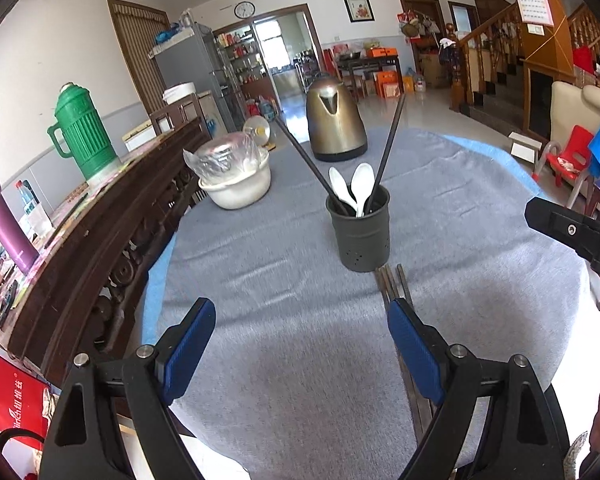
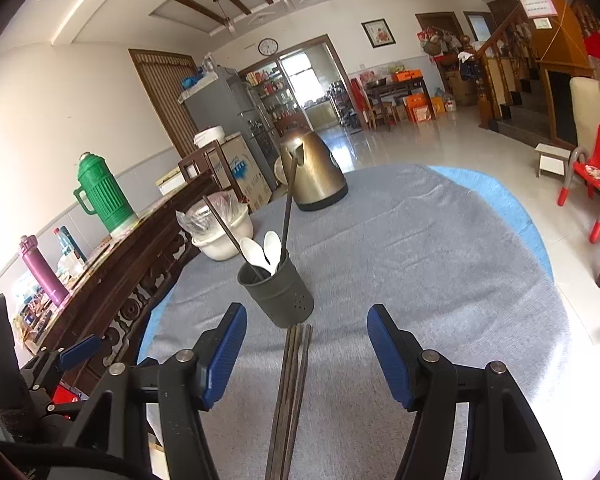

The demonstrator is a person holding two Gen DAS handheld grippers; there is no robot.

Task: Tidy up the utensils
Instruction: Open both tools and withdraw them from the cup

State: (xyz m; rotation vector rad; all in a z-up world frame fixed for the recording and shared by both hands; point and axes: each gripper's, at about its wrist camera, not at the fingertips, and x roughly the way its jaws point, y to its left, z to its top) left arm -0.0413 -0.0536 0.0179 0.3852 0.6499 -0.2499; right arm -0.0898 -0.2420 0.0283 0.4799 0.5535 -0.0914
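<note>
A dark grey utensil holder [image 1: 360,232] [image 2: 278,288] stands on the grey cloth of the round table [image 1: 260,240]. It holds two white spoons [image 1: 354,188] [image 2: 264,250] and two black chopsticks [image 1: 388,144] [image 2: 288,204]. Several brown chopsticks [image 2: 290,392] [image 1: 394,284] lie flat on the cloth just in front of the holder. My left gripper [image 1: 300,336] is open and empty, with the lying chopsticks under its right finger. My right gripper [image 2: 306,344] is open and empty, its fingers either side of the lying chopsticks.
A bronze kettle [image 1: 334,120] [image 2: 314,174] stands at the table's far side. A white bowl with a plastic bag [image 1: 234,180] [image 2: 220,232] sits at the left. A dark wooden sideboard [image 1: 100,240] with a green thermos [image 1: 84,136] borders the table's left edge.
</note>
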